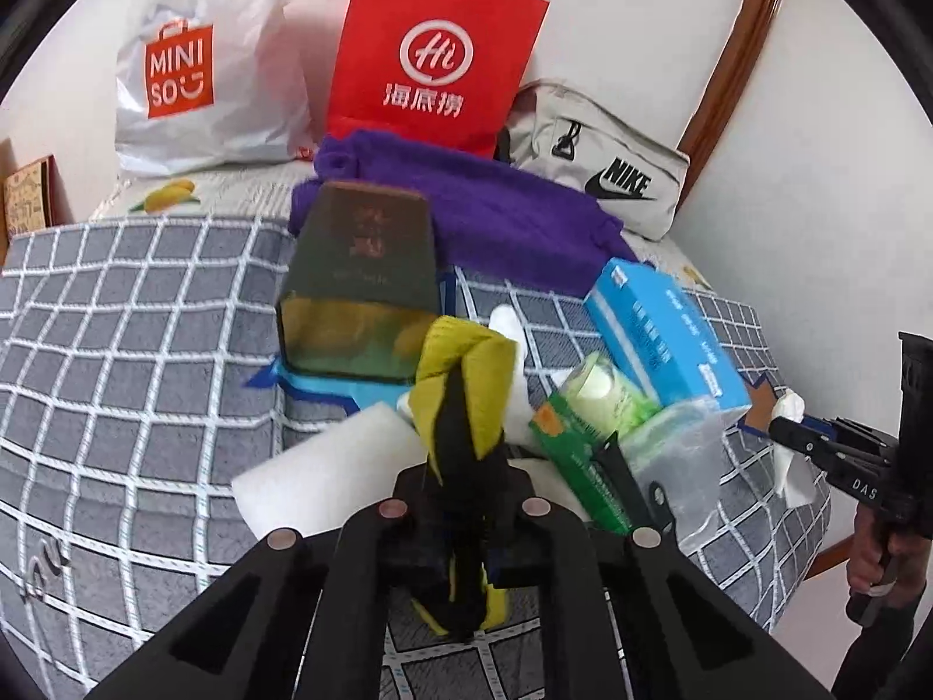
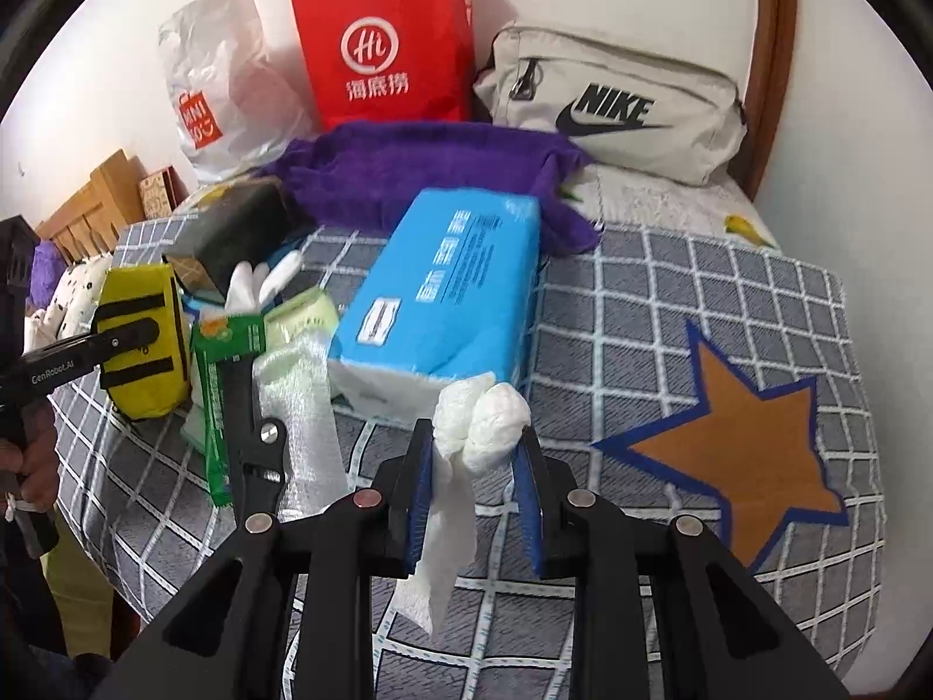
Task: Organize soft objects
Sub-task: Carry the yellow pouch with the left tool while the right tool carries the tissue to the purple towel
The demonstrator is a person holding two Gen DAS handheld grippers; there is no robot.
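Right up close, the left gripper (image 1: 460,466) is clamping a yellow pouch (image 1: 466,385), long axis running away along the fingers, hanging just over the pile. Meanwhile the right gripper (image 2: 475,461) is pinching a knotted white rag (image 2: 484,414), tail dangling over the checked bedcover (image 2: 670,303). Beyond both, a blue tissue pack (image 2: 443,286) is leaning, then a purple towel (image 2: 420,169). Farthest back, a red bag (image 2: 379,41) and grey pouch (image 2: 612,99) are standing, contents hidden.
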